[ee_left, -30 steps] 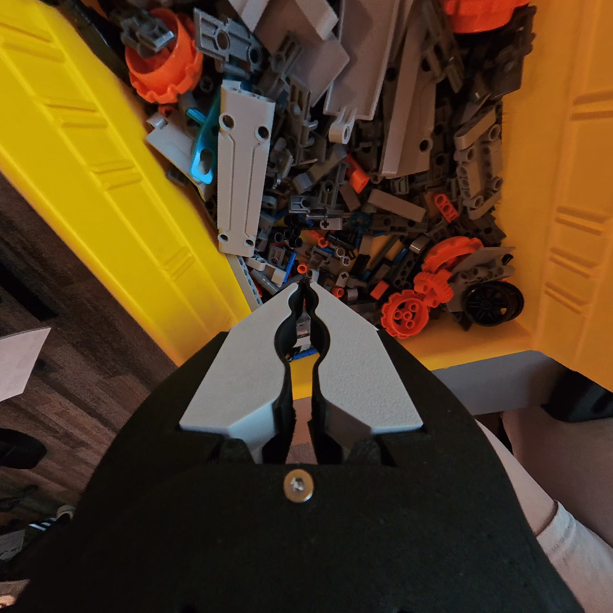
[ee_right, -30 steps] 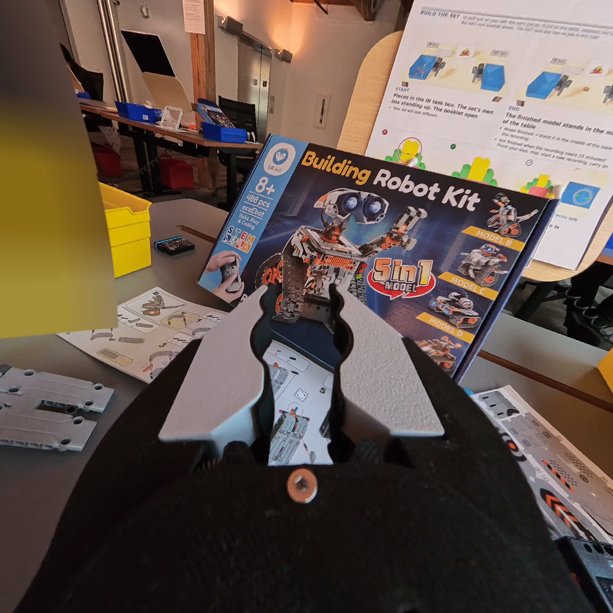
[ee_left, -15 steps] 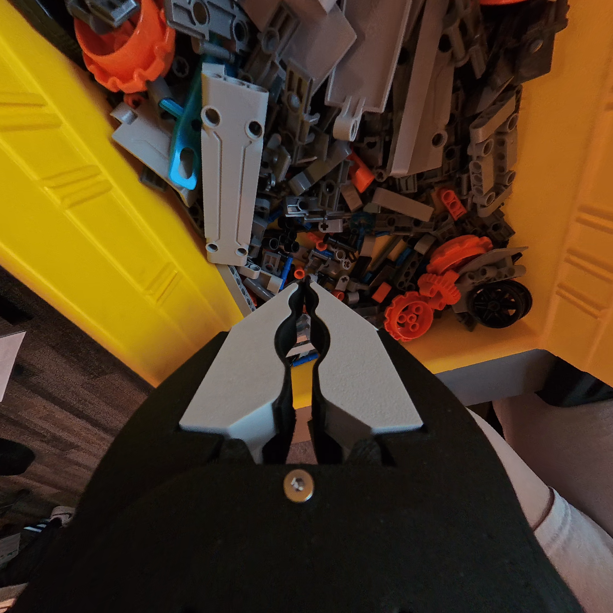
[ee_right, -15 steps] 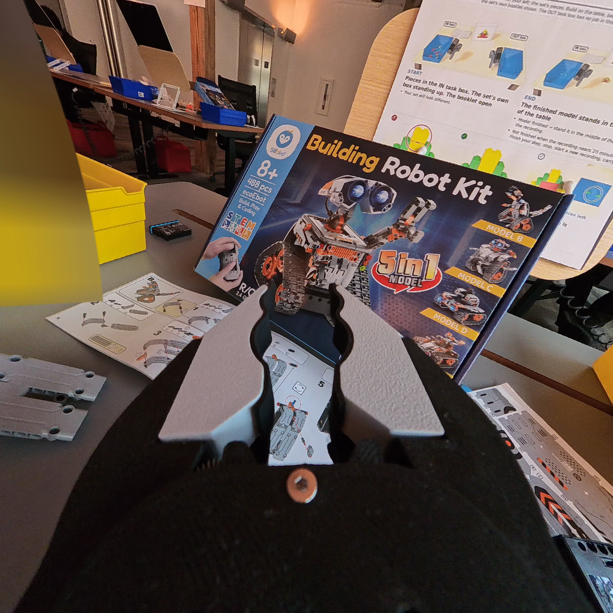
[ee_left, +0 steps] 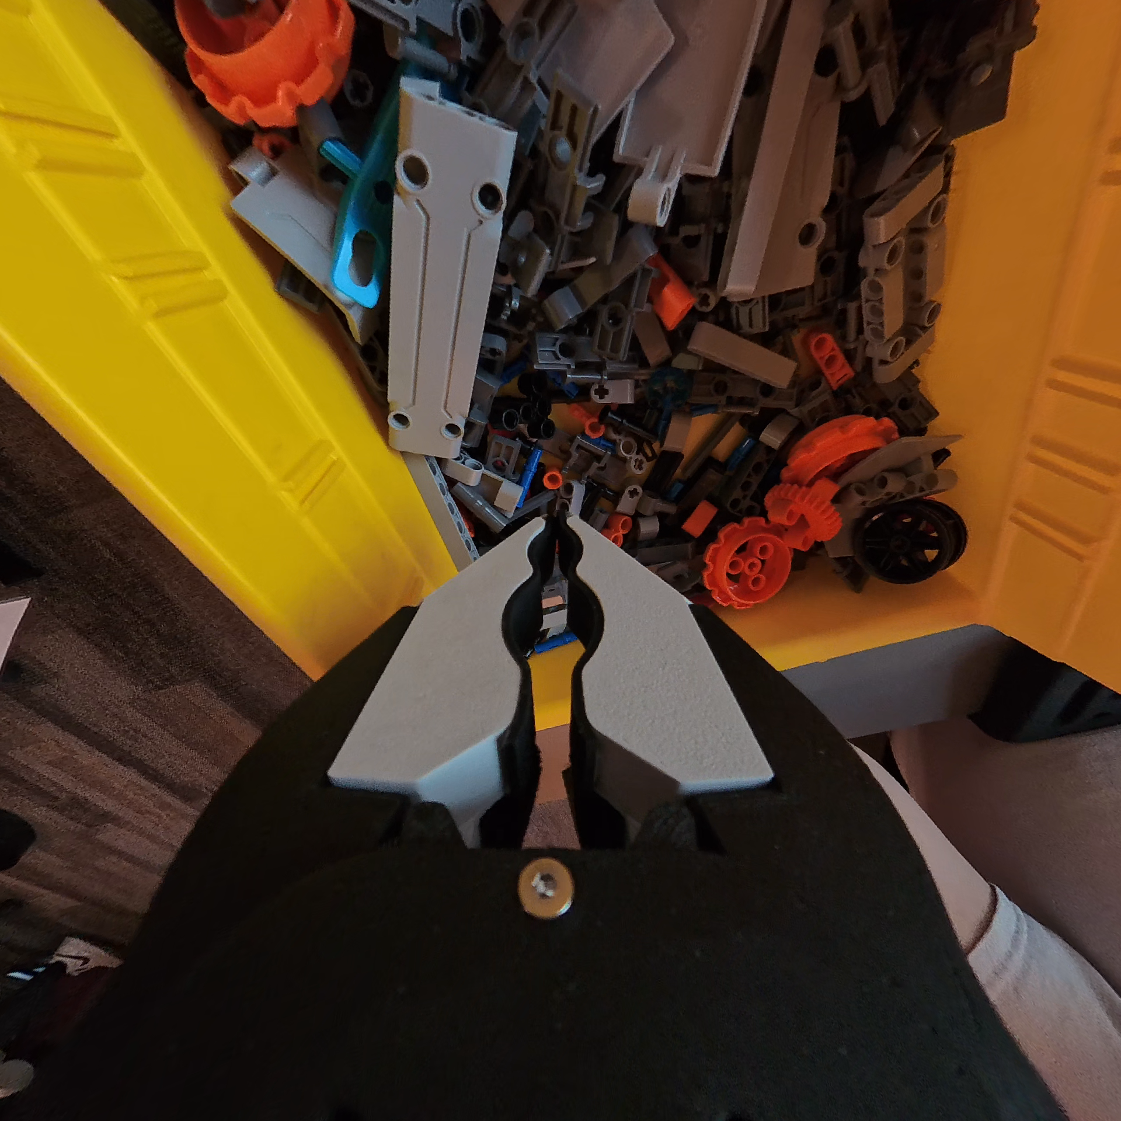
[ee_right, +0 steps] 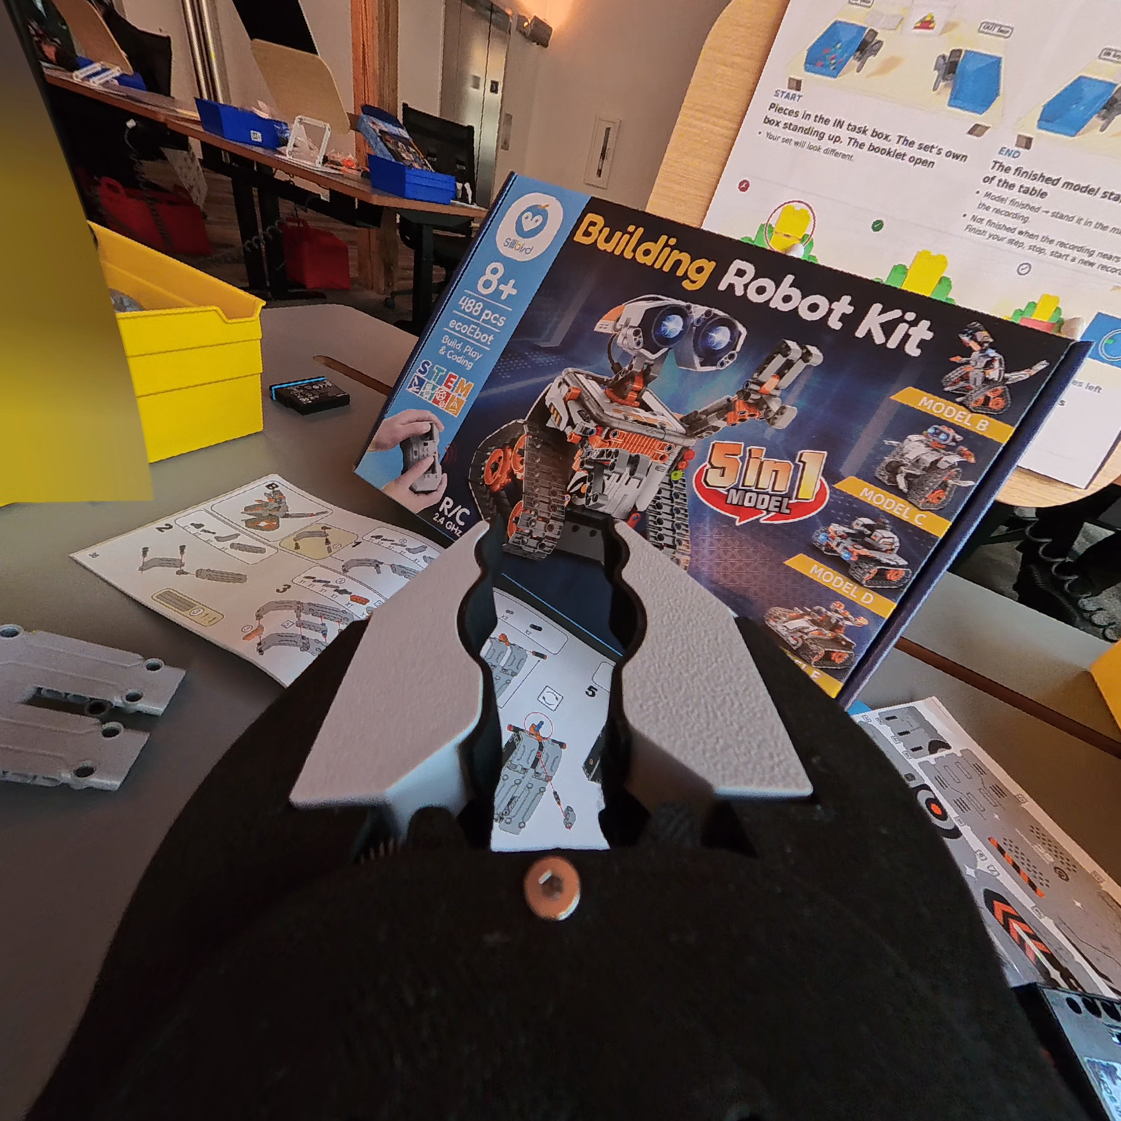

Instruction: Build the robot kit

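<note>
My left gripper hangs over a yellow bin full of loose grey, black and orange building pieces. Its jaws are shut and a small dark grey pin sticks out from the tips, just above the pile. A long light grey panel lies left of centre, and orange gears and a black wheel lie at the right. My right gripper is open and empty. It hovers over an open instruction booklet, facing an upright robot kit box.
A grey plate assembly lies on the grey table at the left. A yellow bin and a small black device stand behind the booklet. A sticker sheet lies at the right. A person's sleeve shows at the lower right. The gap from one gripper's tips to the other's is roughly 45 centimetres. To the small dark grey pin: left tips about 4 centimetres, right tips about 45 centimetres. About 12 centimetres separates my left fingertips from the black wheel.
The left gripper stayed shut and shifted slightly over the pile. The right gripper moved closer to the kit box, which now looks larger and higher in view.
</note>
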`<control>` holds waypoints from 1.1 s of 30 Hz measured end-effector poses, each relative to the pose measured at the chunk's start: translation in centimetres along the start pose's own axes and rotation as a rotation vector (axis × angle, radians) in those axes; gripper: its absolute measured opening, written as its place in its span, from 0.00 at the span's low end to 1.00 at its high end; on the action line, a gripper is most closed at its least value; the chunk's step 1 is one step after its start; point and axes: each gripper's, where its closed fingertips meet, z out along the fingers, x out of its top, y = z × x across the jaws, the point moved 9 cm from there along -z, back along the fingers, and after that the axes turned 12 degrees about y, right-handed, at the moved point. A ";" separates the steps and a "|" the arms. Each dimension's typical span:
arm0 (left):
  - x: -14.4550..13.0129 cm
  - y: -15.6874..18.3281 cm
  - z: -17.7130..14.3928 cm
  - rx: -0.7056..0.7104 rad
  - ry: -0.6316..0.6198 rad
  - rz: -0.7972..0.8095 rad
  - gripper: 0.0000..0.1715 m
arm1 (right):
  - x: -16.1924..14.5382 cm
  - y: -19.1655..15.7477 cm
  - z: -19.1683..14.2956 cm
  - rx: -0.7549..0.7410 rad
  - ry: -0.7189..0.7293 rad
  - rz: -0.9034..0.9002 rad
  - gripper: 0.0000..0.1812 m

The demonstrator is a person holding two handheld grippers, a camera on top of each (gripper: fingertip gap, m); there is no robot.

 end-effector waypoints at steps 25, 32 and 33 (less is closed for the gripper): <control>-0.8 1.8 -1.3 -0.167 0.064 0.105 0.00 | -0.5 -0.4 0.3 0.021 -0.022 -0.013 0.17; -2.4 5.4 -5.0 -0.313 0.260 0.416 0.00 | -0.3 -0.3 0.2 0.016 -0.015 -0.024 0.17; -2.6 5.9 -5.3 -0.328 0.274 0.464 0.00 | -0.2 -0.4 0.2 0.017 -0.014 -0.024 0.17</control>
